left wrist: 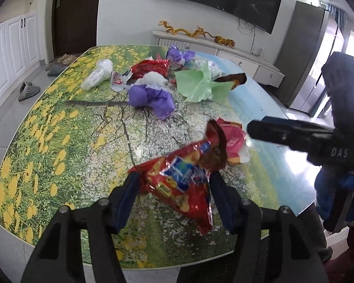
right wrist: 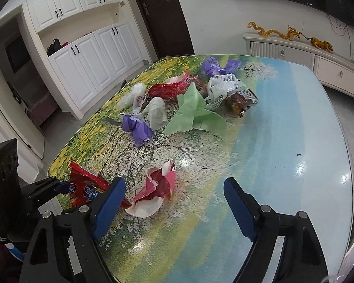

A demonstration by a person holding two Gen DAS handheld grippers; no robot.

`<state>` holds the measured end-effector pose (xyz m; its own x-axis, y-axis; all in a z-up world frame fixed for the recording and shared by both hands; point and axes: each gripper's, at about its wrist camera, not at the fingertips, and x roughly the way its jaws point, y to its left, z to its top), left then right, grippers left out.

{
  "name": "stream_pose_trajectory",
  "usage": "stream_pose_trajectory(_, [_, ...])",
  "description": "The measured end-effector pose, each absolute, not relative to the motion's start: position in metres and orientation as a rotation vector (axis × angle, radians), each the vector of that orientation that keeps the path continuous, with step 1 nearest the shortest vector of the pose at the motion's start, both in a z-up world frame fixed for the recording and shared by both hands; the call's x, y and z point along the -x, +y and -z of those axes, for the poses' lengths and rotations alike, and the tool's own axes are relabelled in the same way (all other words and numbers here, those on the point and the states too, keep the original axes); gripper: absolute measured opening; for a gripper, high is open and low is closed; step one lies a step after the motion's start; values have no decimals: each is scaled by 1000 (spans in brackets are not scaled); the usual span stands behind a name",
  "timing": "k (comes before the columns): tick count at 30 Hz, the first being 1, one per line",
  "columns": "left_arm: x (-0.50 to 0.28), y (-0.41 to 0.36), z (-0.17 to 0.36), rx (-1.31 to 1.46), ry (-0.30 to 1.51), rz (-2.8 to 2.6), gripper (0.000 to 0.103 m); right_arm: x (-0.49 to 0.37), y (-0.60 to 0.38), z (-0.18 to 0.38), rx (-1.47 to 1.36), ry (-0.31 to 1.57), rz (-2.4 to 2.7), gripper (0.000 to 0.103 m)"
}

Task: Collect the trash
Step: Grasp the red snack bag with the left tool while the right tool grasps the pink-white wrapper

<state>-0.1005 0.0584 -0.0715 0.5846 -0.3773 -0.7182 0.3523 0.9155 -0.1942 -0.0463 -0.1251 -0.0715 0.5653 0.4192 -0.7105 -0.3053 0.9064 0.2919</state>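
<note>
Flower-print desk, litter heaped far side. Left gripper jaws pinch the red wrapper, lifted for removal; right gripper jaws wide, empty, near the pink wrapper.

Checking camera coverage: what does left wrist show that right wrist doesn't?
Left wrist only: the left gripper with its fingers closed on the red snack bag, the slippers on the floor, and the grey fridge.

Right wrist only: the right gripper open with nothing between its fingers, and the alcove between the white cabinets.

Both: the table, green wrapper, purple wrapper, pink wrapper, door and TV.
</note>
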Motion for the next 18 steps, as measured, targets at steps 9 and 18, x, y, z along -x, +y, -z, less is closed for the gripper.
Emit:
stream_pose_trajectory(9, [94, 53, 72, -11, 825, 445, 60, 35, -107, 88, -121, 937, -478, 56])
stream_pose_trajectory(18, [95, 58, 60, -31, 782, 442, 60, 32, -108, 95, -139, 946, -509, 36])
